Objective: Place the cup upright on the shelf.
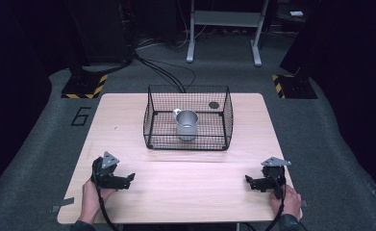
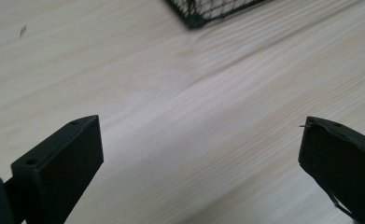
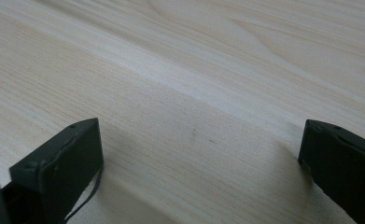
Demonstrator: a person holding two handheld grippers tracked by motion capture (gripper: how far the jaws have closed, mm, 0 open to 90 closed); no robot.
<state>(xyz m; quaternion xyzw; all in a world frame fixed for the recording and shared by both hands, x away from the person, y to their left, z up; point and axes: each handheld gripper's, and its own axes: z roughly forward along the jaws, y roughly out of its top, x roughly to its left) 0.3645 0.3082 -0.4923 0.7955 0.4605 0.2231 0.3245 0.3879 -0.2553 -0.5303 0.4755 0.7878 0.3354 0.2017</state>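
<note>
**benchnoob:** So, how far along am I looking here?

**wirecage_fan:** Honestly, you're sitting right at the start, as far as I can judge. Your left gripper (image 1: pixel 128 179) is resting at the lower left of the high view and your right gripper (image 1: pixel 249 181) at the lower right, both low over the table (image 1: pixel 185 192) and well apart from everything else. In both gripper views the jaws are standing wide apart with nothing but bare wood between them, so neither one is carrying anything.

**benchnoob:** And the mug?

**wirecage_fan:** The metal mug (image 1: pixel 186 124) is standing upright inside the black wire basket (image 1: pixel 188 143), in the middle of the frame, handle pointing toward the upper left. Nothing is touching it. The left gripper view is just catching a basket corner (image 2: pixel 203 14) at its top edge.

**benchnoob:** So what's left?

**wirecage_fan:** Pretty much all of it, I'd say: reaching in, gripping, lifting.
</note>
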